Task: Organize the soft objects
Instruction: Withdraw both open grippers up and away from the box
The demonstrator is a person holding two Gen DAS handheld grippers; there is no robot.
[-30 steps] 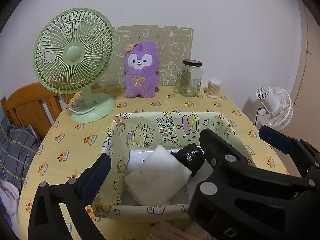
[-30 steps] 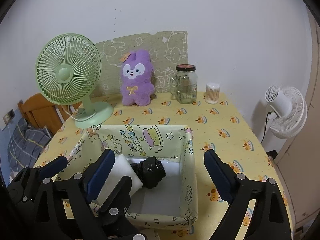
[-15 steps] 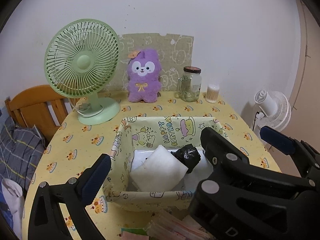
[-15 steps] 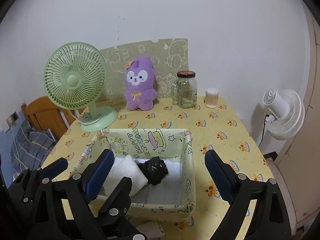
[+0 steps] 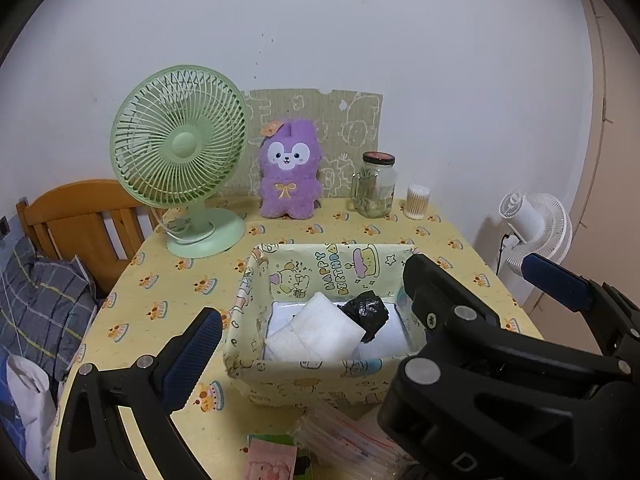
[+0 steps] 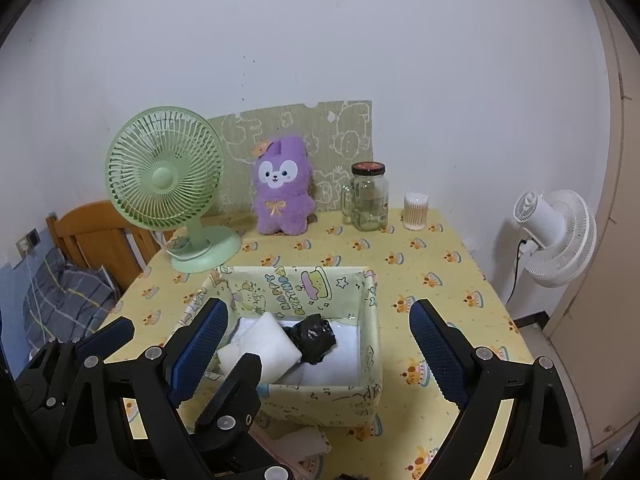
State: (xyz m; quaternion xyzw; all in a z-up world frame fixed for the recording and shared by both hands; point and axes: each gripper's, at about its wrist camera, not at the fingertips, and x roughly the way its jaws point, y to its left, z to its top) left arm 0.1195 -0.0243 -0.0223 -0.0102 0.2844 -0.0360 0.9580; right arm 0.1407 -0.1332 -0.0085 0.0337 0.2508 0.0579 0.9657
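The fabric storage box (image 6: 370,332) printed with birthday cartoons sits near the front of the worktop (image 6: 448,256), and it already holds soft things: a folded white pad (image 6: 262,342) leaning across the left half and a crumpled black bag (image 6: 312,334) touching its right edge, both lying on a white lining at the bottom. That part of the sorting looks done.

The left gripper (image 5: 360,344) hangs above the near side of the box with its jaws spread wide and nothing between them. The right gripper (image 6: 318,354) is likewise spread and empty, its fingers framing the box from just in front.

More seems left to gather. At the near edge of the worktop, just before the box, lie a clear plastic packet (image 5: 344,436) and a pink packet (image 5: 272,460), partly hidden by the grippers. The purple plush rabbit (image 6: 282,188) stands upright at the back against the wall, between the green fan (image 6: 168,184) and the glass jar (image 6: 368,196), well apart from the box; whether it belongs in the box is a guess
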